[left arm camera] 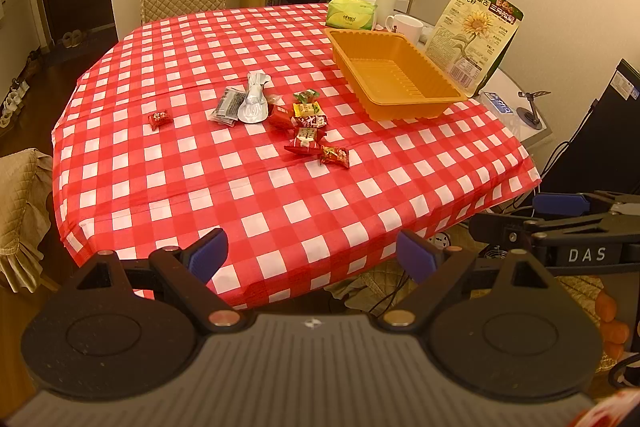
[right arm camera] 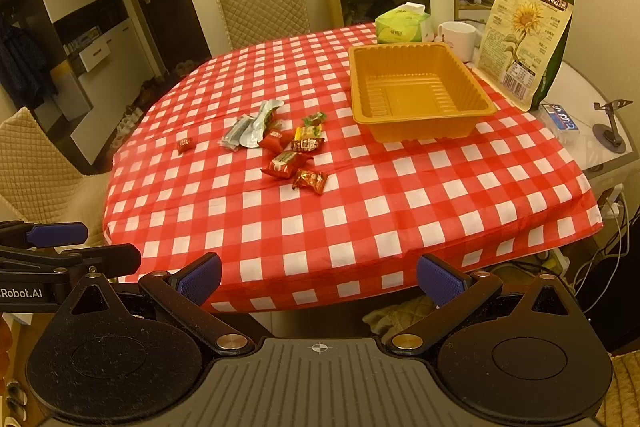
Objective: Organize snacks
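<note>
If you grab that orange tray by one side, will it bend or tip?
The orange tray looks like thin moulded plastic with ribbed walls, so it would probably flex a bit. It is empty, so likely light and easy to slide on the checked tablecloth. Wide and flat-bottomed, it seems unlikely to tip.

Snacks (right arm camera: 288,147) beside orange tray (right arm camera: 420,123)

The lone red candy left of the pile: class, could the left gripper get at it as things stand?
Probably yes. The lone red candy lies apart from the snack pile on bare tablecloth, and the left gripper has empty, open jaws with nothing between.
</note>
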Demonstrator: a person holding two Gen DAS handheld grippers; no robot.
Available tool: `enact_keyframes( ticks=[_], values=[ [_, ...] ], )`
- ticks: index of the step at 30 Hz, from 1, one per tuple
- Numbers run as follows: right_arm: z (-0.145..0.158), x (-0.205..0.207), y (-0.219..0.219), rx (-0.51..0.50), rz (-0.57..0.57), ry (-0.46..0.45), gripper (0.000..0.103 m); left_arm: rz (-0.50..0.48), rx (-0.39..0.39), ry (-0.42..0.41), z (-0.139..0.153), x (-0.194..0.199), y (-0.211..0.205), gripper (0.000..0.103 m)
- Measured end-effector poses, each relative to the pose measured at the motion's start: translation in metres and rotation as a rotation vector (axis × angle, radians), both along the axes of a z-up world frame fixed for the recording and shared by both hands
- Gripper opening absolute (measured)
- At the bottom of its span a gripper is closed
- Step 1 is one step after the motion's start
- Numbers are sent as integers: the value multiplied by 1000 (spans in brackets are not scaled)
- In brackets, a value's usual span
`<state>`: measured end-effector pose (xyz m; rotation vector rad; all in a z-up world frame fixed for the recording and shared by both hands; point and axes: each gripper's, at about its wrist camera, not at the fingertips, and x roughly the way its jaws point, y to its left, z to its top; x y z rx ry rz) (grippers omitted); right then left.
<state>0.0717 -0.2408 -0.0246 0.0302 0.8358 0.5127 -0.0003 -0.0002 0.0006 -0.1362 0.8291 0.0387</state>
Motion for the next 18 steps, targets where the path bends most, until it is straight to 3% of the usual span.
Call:
enact_keyframes(
  ticks=[18],
  values=[
    [-3, 3, 2, -1, 2, 0, 103, 0, -2, 1, 0, 0, 0, 90]
  ],
)
